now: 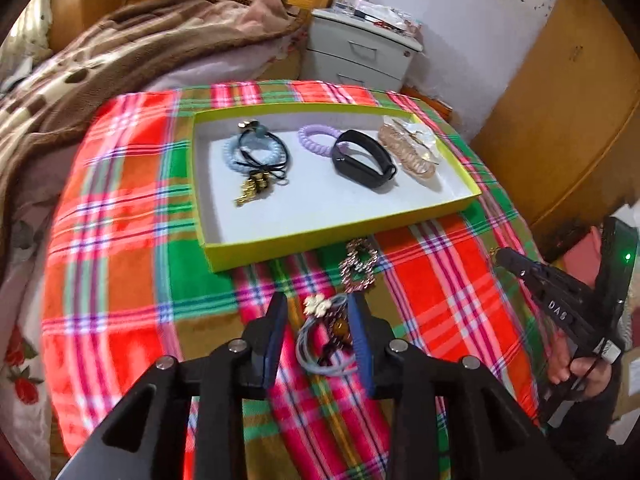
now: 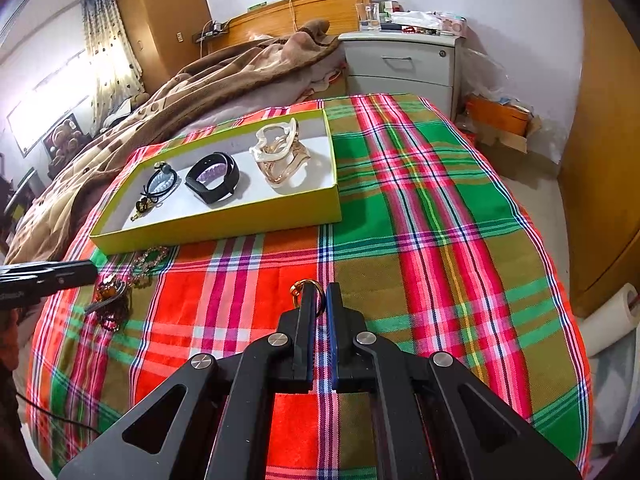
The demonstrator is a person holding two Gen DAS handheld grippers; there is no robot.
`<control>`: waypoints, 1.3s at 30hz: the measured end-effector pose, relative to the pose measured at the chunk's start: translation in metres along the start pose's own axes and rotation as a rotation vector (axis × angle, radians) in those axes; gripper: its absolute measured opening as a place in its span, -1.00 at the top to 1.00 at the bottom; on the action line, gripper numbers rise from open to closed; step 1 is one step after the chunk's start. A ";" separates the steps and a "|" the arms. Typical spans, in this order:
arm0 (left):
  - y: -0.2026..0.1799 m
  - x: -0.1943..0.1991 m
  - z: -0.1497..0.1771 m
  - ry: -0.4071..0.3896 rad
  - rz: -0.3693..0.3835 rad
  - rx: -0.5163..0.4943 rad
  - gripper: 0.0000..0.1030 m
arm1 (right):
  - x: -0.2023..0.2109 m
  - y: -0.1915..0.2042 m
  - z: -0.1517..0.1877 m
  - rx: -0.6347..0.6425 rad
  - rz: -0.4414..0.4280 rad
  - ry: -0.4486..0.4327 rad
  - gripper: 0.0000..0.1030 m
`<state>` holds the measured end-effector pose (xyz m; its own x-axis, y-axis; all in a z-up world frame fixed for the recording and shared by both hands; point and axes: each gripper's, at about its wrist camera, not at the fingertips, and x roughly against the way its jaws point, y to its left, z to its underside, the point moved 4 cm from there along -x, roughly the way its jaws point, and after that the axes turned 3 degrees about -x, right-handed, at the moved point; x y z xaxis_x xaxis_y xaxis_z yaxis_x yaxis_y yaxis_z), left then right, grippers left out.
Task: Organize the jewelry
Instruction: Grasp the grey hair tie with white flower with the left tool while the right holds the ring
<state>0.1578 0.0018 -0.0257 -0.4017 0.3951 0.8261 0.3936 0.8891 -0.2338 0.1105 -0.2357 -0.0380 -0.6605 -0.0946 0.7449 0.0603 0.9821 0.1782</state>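
A: where's everything relative to the tray (image 1: 320, 236)?
B: tray sits on the blanket (image 1: 120, 240). Inside it: hair ties (image 1: 256, 152) left, watch band (image 1: 362, 160) middle, hair claws (image 1: 412, 152) right. Bracelet (image 1: 358, 266) lies just before its front wall, hair-tie bundle (image 1: 324, 336) nearer still. Nightstand (image 1: 360, 52) behind.

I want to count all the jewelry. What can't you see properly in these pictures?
- Left wrist view: the pile between the left gripper fingers is a tangle; pieces can't be counted.
- Right wrist view: the gold ring is half hidden behind the right gripper.
- Right wrist view: the purple hair tie sits behind the black band.
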 end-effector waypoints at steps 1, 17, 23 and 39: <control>0.001 -0.006 -0.001 0.028 0.010 0.009 0.36 | 0.000 0.000 0.000 -0.001 0.000 -0.001 0.91; -0.022 -0.020 0.009 0.137 0.040 -0.072 0.37 | -0.002 -0.002 -0.003 -0.021 -0.016 -0.007 0.91; -0.042 -0.004 0.039 0.133 0.048 -0.128 0.37 | -0.003 -0.002 -0.003 -0.021 -0.014 -0.002 0.91; -0.012 -0.018 0.003 0.181 0.029 -0.082 0.38 | -0.007 -0.006 -0.004 -0.032 -0.016 0.005 0.91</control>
<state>0.1576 -0.0157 -0.0398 -0.2375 0.3654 0.9001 0.4717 0.8534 -0.2220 0.1181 -0.2412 -0.0420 -0.6575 -0.1112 0.7452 0.0740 0.9747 0.2107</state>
